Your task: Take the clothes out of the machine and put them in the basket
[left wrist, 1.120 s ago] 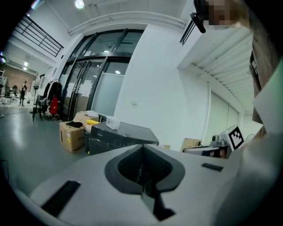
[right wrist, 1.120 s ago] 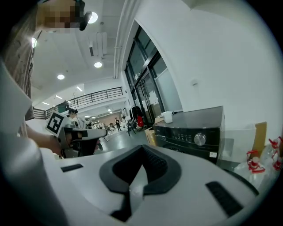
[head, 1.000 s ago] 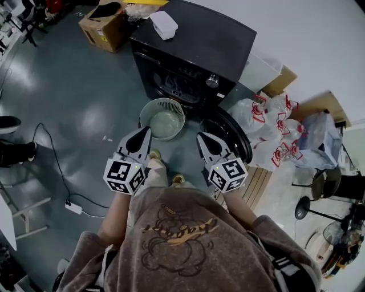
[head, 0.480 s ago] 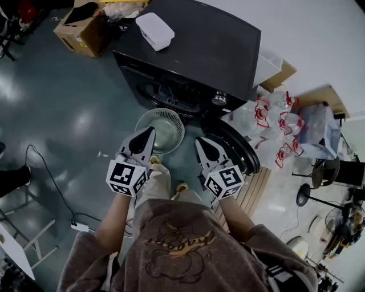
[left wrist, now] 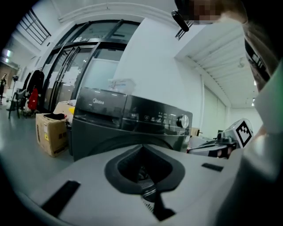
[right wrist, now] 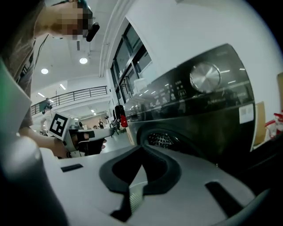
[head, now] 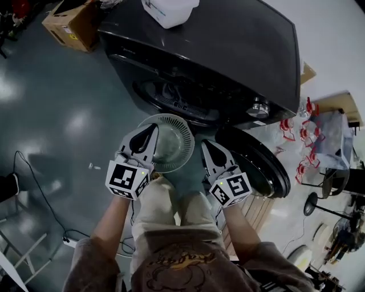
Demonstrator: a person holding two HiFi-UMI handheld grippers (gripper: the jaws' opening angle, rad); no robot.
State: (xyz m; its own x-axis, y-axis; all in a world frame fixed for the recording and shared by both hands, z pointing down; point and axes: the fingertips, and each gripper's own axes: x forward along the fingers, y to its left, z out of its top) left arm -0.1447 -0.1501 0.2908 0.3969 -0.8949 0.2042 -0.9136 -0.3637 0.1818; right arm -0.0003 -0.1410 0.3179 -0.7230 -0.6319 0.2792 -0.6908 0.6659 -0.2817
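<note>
A black front-loading washing machine [head: 228, 51] fills the top of the head view, its round door [head: 265, 168] swung open to the right. The drum opening [head: 171, 94] is dark and I cannot make out clothes in it. A round pale basket [head: 171, 142] stands on the floor just before the opening. My left gripper [head: 151, 128] hangs over the basket's left rim, and my right gripper [head: 205, 143] is at its right rim. Both are shut and hold nothing. The left gripper view faces the machine's front panel [left wrist: 132, 119]. In the right gripper view the perforated drum [right wrist: 161, 139] shows.
A white box [head: 168, 10] lies on top of the machine. A cardboard box [head: 68, 23] stands on the floor at the far left. A cable [head: 34, 171] trails over the grey floor at left. Bags with red ties [head: 311, 128] and stands crowd the right side.
Both grippers have sunk and moved forward, up to the basket's rims. The machine and basket have grown larger in the head view. Both pairs of jaws stay shut.
</note>
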